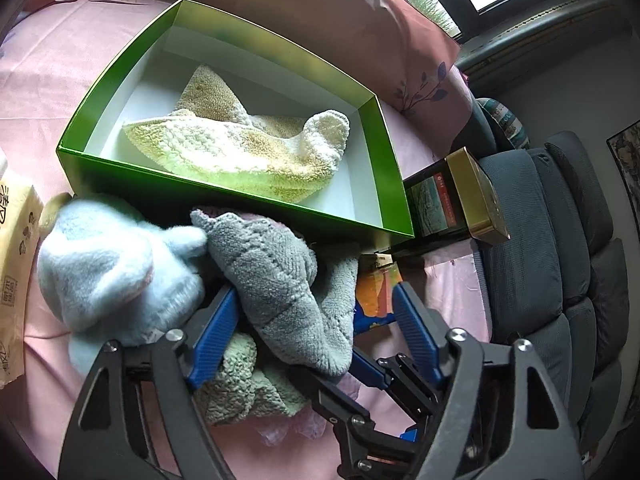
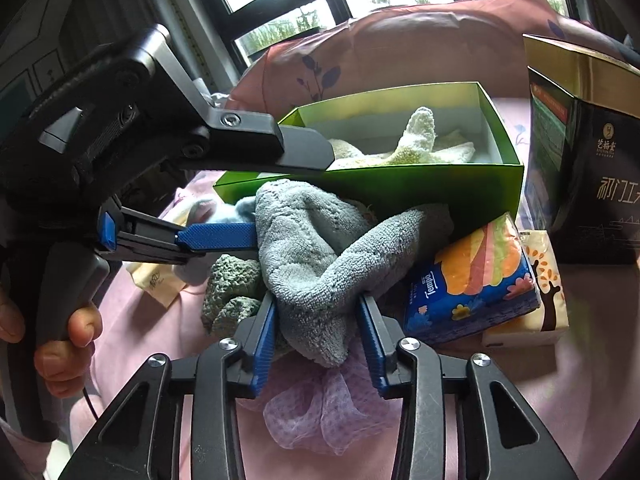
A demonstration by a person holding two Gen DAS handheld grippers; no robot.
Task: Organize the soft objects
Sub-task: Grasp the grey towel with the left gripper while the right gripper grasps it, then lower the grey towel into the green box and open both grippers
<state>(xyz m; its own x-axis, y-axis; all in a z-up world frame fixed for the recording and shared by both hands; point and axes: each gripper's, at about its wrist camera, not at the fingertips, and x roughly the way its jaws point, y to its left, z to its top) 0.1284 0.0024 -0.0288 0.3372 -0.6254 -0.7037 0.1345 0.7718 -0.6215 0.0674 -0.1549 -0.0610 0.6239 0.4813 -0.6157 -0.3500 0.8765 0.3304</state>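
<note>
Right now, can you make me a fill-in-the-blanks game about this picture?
1. The cream towel lies inside the ____ box.
2. The right gripper is shut on the ____ towel.
3. The Tempo tissue pack is mostly ____.
4. The bedsheet is ____.

Missing words: green; grey; blue; pink

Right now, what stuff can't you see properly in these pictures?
- Purple mesh cloth: right wrist view, its top lies under the grey towel.
- Beige tissue pack: left wrist view, cut off by the picture's left edge.
- Green box: right wrist view, its left corner is hidden behind the left gripper.
- Dark tea box: right wrist view, cut off by the right edge.
</note>
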